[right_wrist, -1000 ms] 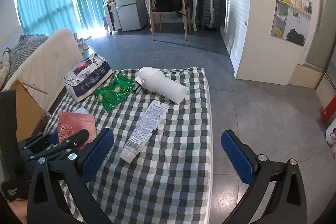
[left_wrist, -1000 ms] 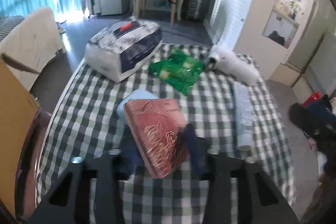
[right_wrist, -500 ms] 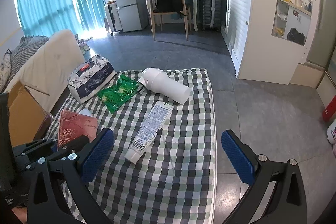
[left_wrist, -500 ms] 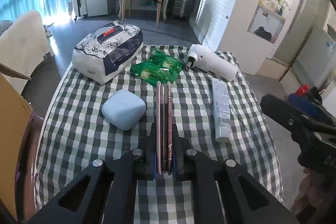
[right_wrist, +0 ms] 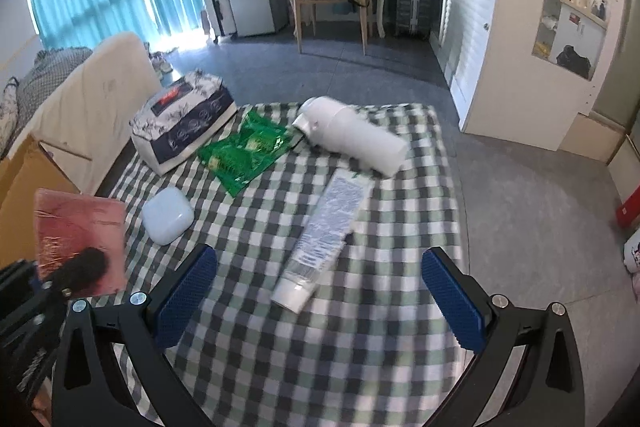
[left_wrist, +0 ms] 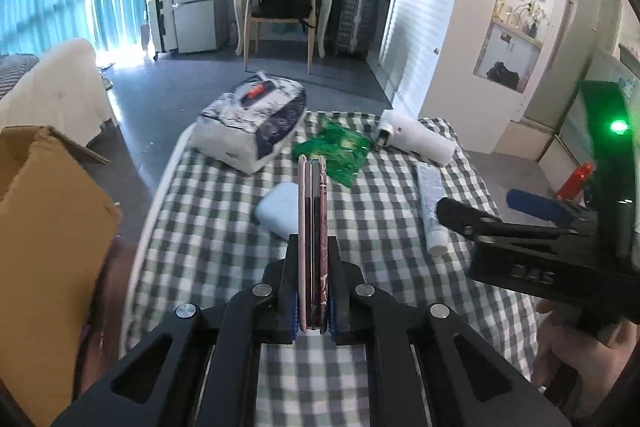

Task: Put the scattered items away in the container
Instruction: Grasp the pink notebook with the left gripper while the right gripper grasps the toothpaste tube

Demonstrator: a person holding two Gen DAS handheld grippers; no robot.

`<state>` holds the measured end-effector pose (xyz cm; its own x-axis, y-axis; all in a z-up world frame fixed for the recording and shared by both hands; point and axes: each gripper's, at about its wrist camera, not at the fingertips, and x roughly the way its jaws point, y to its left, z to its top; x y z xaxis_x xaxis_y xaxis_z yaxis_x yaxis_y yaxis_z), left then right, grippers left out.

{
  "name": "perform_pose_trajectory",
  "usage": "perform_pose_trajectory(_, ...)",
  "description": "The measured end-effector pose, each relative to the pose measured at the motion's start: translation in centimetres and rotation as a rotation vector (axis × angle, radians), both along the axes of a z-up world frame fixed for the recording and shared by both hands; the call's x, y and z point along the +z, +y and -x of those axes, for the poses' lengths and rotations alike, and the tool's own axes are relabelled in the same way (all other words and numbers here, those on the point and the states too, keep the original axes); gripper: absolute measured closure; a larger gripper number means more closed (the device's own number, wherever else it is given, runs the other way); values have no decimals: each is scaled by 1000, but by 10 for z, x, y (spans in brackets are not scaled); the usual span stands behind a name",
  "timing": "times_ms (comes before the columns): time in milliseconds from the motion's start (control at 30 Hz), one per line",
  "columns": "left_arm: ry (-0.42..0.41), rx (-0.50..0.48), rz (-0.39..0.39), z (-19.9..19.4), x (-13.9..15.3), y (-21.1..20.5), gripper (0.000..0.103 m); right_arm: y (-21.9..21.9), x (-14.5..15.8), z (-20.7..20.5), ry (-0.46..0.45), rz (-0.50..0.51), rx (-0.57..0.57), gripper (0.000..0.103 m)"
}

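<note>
I see left gripper (left_wrist: 314, 291) clamped on thin pink-red notebook (left_wrist: 313, 227), edge-on above checked cloth (left_wrist: 208, 227); right gripper (right_wrist: 320, 291) wide open, empty.

Pink notebook (left_wrist: 313, 227) held edge-up beside cardboard box (left_wrist: 48, 227).

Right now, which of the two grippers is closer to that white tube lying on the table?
Right. The right gripper hangs open directly over the tube, whose cap end lies between its fingers. The left gripper is off to the side, shut on a pink booklet.
</note>
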<state>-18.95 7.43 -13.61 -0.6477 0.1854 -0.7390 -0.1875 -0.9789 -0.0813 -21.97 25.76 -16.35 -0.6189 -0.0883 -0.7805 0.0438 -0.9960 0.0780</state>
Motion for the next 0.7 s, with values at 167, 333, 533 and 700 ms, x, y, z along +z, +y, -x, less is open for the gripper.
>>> perform_pose_trajectory(167,22,38,-5,-1,2,-17,94,-17,-19,13,-52,-39,-20,5)
perform_pose_trajectory(333,19,44,-2,2,1,-26,94,-26,-34,19,-106,-61,-34,42)
perform_pose_trajectory(533,14,49,-12,1,-1,-32,94,-19,-32,17,-101,-56,-71,69)
perform_pose_trajectory(700,11,47,-17,-1,1,-32,94,-11,-27,11,-109,-16,-53,77)
